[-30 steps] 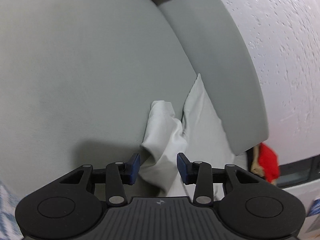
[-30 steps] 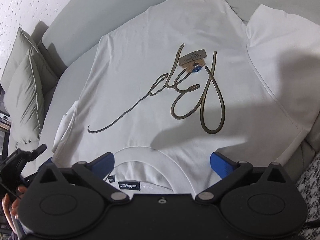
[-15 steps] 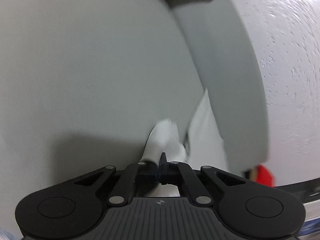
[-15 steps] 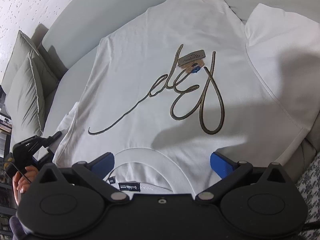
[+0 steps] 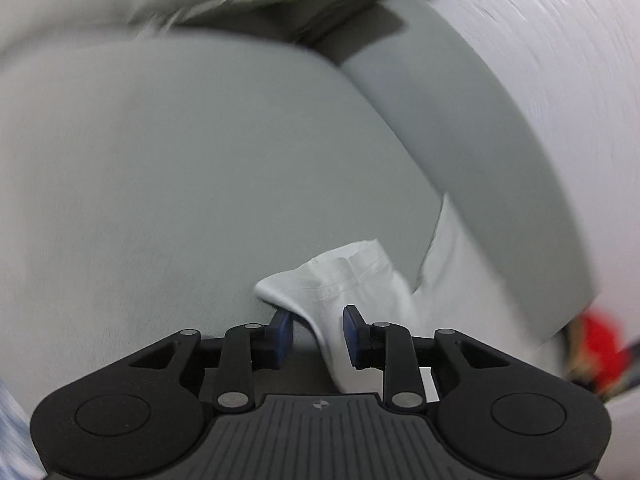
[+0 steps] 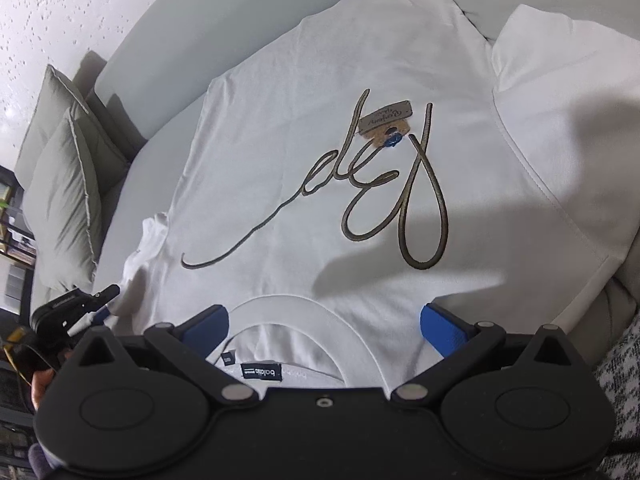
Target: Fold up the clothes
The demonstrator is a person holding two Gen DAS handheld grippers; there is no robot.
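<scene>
White cotton fills the lower middle of the left wrist view: the sleeve [image 5: 344,276] of the T-shirt [image 6: 320,152] lies bunched on the grey sofa cushion [image 5: 180,184], and our left gripper [image 5: 318,334] has its blue fingers [image 5: 285,330] parted, one either side of the sleeve's fold, not pinching it as far as we can tell. We judge this cloth light, limp and apt to sag, so the hemmed cuff edge, doubled and stitched, looks the firmest place to grip. A red object [image 5: 600,336] shows blurred at the lower right edge. In the right wrist view the shirt is spread flat, front up, across the centre of the frame, with its looping script print [image 6: 360,204] and a hang tag [image 6: 386,120] at mid-frame, and the neckline [image 6: 288,320] at lower centre. Our right gripper [image 6: 324,326] has its fingers [image 6: 442,330] spread wide above the collar, holding nothing. We would take the shoulder seam beside the ribbed collar, which should stretch least. Grey pillows [image 6: 64,184] lean at the left edge.
</scene>
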